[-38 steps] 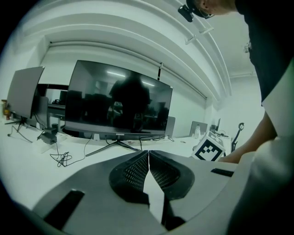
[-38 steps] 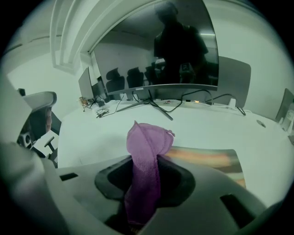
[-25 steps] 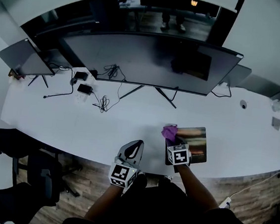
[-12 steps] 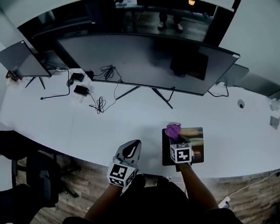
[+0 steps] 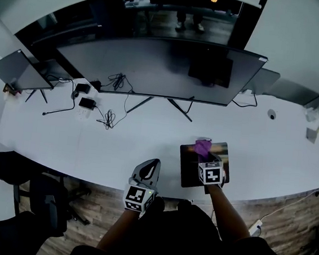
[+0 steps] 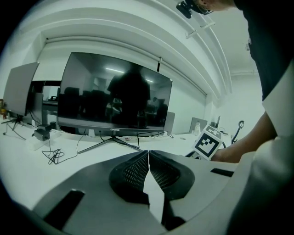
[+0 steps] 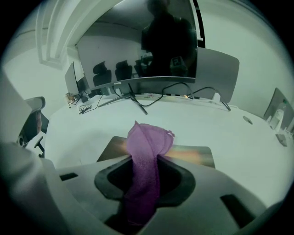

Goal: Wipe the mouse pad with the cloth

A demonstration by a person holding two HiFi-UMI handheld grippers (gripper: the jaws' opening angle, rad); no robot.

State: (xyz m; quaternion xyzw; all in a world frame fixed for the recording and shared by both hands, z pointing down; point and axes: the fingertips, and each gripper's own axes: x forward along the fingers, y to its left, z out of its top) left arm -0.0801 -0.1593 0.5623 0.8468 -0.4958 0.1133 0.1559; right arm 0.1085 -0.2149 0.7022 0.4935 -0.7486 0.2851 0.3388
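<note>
Cloth (image 7: 147,153), purple and bunched, is pinched between the jaws of the right gripper (image 5: 206,157), which are clamped on it. Its free end sits at the far edge of the mouse pad (image 5: 190,170). The dark pad lies flat on the white desk (image 5: 118,142) near the front edge, in front of the wide monitor (image 5: 149,66). The left gripper (image 6: 148,155) has its jaws pressed together with nothing between them. It hangs over the desk's front edge, left of the pad and apart from it.

Purple cloth (image 5: 203,147), dark mouse pad (image 5: 190,170), white desk (image 5: 61,142), black monitor (image 5: 154,67), brown wood-grain floor (image 5: 297,223)
</note>
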